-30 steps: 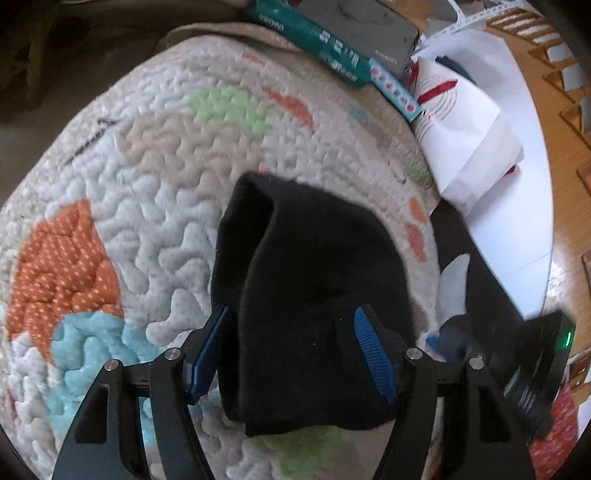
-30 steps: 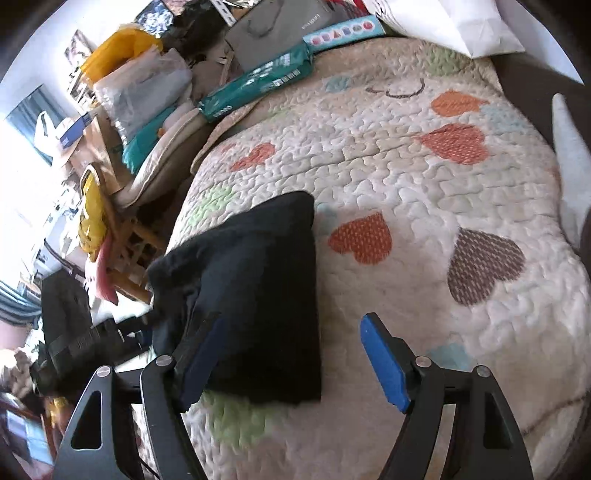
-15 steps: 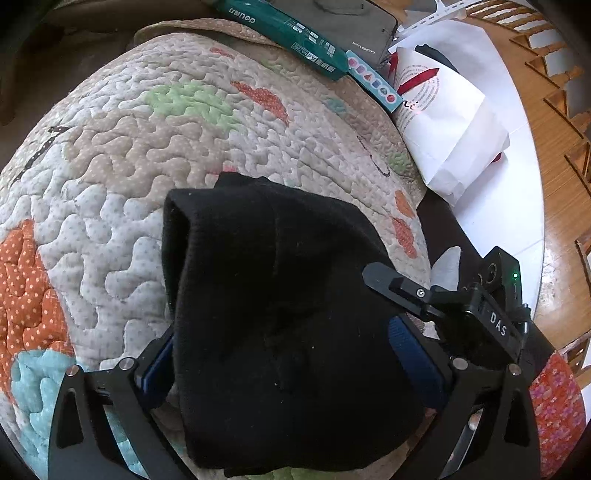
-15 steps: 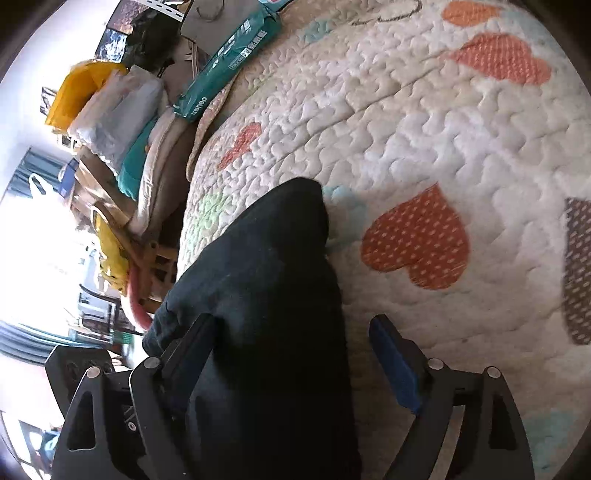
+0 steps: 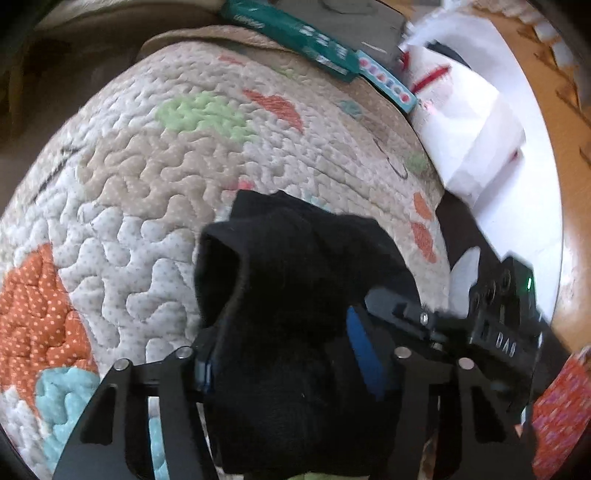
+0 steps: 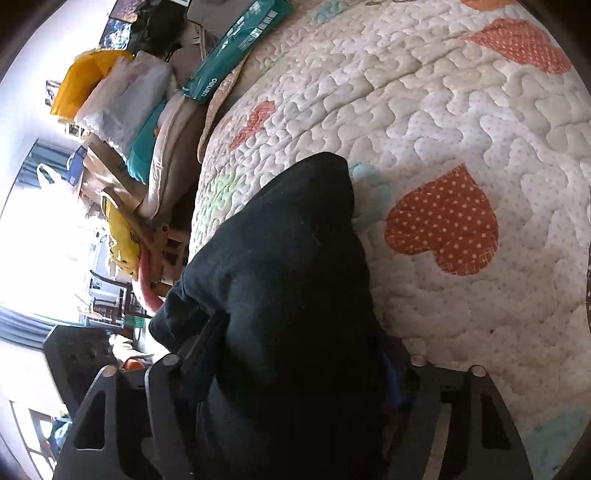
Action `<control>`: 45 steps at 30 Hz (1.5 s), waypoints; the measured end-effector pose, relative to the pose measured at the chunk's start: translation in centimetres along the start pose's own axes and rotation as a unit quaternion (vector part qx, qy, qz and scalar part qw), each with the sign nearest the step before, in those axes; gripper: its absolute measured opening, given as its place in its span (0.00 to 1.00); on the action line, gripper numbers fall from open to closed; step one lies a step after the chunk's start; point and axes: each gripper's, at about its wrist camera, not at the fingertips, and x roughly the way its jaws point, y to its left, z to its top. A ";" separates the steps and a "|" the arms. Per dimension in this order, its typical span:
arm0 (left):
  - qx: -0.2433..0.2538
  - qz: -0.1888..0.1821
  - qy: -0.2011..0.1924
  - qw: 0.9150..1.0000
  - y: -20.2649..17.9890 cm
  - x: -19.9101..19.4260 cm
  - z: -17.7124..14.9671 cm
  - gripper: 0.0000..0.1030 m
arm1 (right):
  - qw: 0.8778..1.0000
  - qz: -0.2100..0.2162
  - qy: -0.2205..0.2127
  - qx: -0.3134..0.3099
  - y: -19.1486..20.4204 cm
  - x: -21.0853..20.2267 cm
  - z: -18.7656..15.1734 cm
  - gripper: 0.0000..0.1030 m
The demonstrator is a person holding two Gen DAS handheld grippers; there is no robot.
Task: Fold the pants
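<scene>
The black pants [image 5: 295,280] lie folded into a thick bundle on the quilted heart-pattern bedspread [image 5: 140,192]. My left gripper [image 5: 282,354] straddles the bundle's near end. Its jaws are closing, and both blue pads [image 5: 364,350] press into the cloth, which bulges up between them. In the right wrist view the same pants [image 6: 291,258] fill the gap of my right gripper [image 6: 295,365]. Its jaws are closing too, the fingers pressed against the cloth and their pads mostly buried in it. The two grippers sit side by side on the bundle, and the right one's black body [image 5: 498,325] shows beside my left fingers.
Beyond the bedspread's far edge lie a green box [image 5: 295,33], a grey bag [image 5: 362,26] and a white paper bag [image 5: 465,122]. Piled bags and boxes [image 6: 122,92] and a wooden chair [image 6: 162,236] stand off the bedspread's side. A red polka-dot heart patch [image 6: 443,225] lies beside the pants.
The right gripper came down over the bundle beside the left one. Both pairs of jaws spread wide and then closed in on the pants, and the cloth now bunches up between them.
</scene>
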 end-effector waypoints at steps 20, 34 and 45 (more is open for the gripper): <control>0.012 0.017 -0.013 1.000 -4.9 1.6 4.7 0.48 | 0.998 -0.014 -0.043 -0.054 3.1 -4.3 4.9 0.42; 0.024 0.011 0.017 0.999 -3.1 4.9 3.1 0.80 | 1.000 0.003 -0.024 0.006 -3.3 -2.3 5.3 0.49; 0.038 0.007 0.030 0.999 -6.4 5.7 4.9 0.42 | 0.999 0.023 -0.041 0.000 -2.6 -3.7 6.2 0.44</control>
